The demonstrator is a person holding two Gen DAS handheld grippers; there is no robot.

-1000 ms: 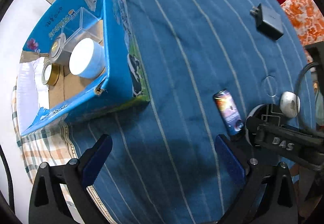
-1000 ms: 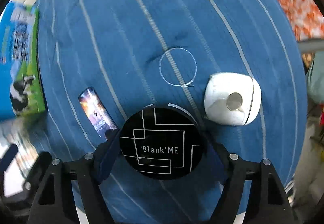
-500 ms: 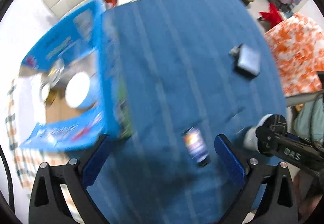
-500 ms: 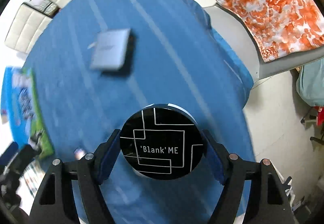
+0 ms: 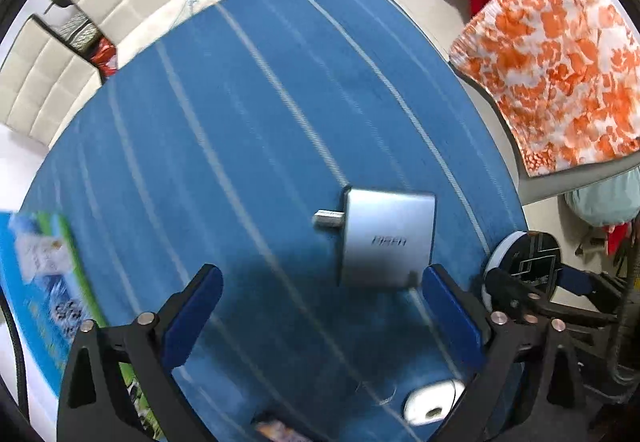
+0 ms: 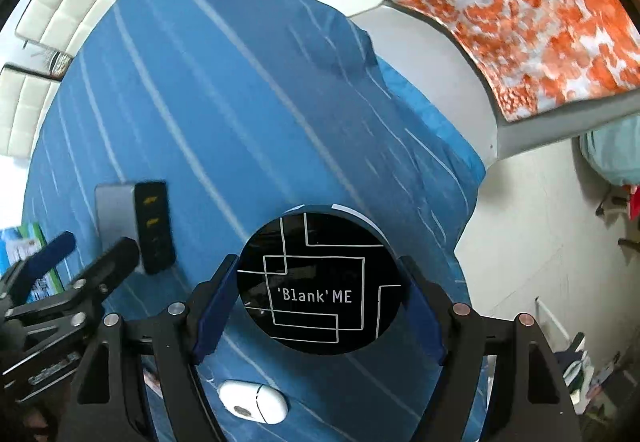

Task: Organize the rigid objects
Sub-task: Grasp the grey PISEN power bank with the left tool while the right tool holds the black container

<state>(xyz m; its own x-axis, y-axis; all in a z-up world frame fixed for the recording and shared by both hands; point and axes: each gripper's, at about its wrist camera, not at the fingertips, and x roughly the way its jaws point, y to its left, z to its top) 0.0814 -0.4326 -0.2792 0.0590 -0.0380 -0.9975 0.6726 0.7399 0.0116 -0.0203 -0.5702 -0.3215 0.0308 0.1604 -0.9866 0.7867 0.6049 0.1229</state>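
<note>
Between the right gripper's (image 6: 320,312) closed fingers sits a round black tin (image 6: 318,284) (lettered 'Blank' ME); the left gripper (image 5: 320,316) hangs open over a grey charger (image 5: 386,242).

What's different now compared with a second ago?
The right gripper has lifted the round black tin off the blue cloth, away from the white case. The left gripper swung from the carton toward the grey charger. Its fingers stay open and empty; the tin stays clamped.
</note>
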